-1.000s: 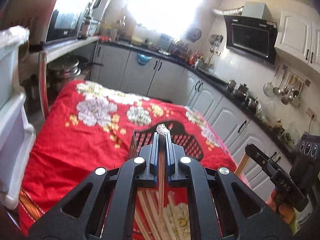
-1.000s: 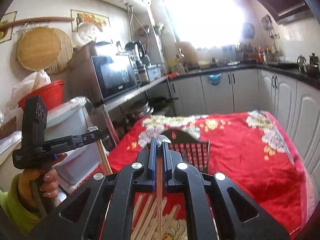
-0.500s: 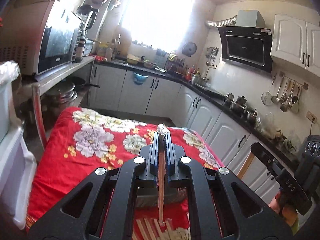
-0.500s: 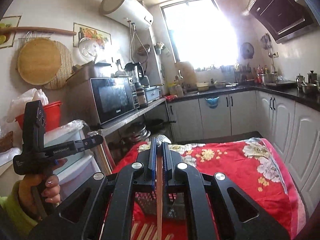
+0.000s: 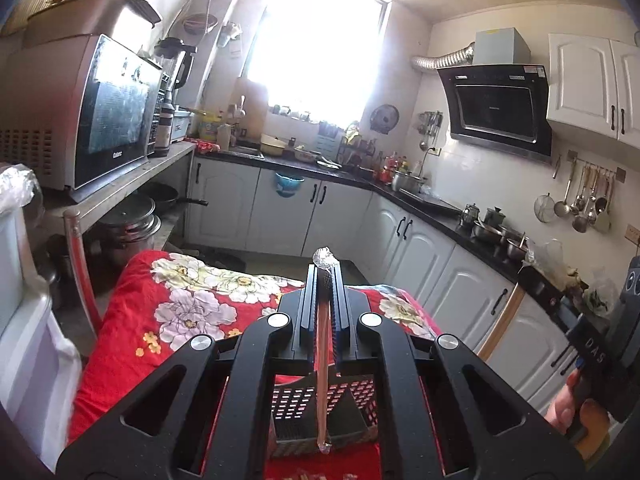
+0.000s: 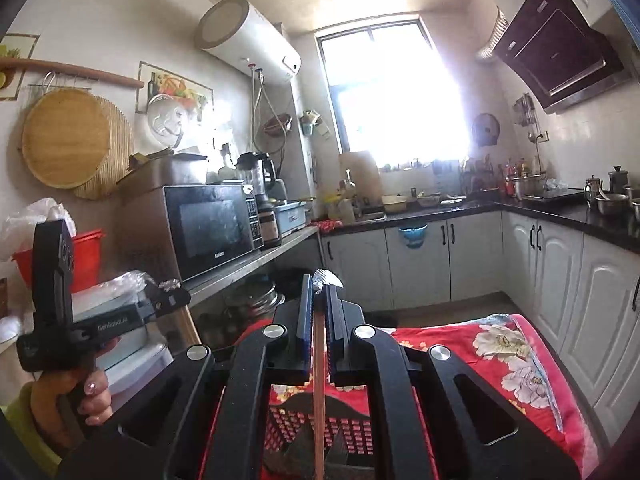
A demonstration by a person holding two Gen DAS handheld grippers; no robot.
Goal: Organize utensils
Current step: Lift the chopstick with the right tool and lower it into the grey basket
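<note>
A: You're standing in a sunlit kitchen, with white cabinets under a dark worktop and a bench draped in a red flowered cloth in front of you.

B: How many things am I handling?

A: Two grippers, each with one chopstick, so two chopsticks in the air. One black slotted basket stands on the bench, and a few more chopsticks lie at the bottom edge of the left view; you can't count those.

B: What about my left gripper?

A: Your left gripper is pinched almost fully closed on a reddish chopstick. Its foil-wrapped end pokes out past the fingertips, and the shaft runs back between the jaws, hanging down with its lower end over the basket, not touching it as far as you can tell.

B: And the right?

A: Your right gripper is likewise clamped nearly shut on its own chopstick, foil tip just beyond the fingertips, shaft dropping out of the bottom of the view across the basket.

B: How are my hands?

A: Your left hand grips its handle upright, nose tipped slightly down. Your right hand holds its gripper about level. Both are raised above the bench, side by side and apart.
</note>
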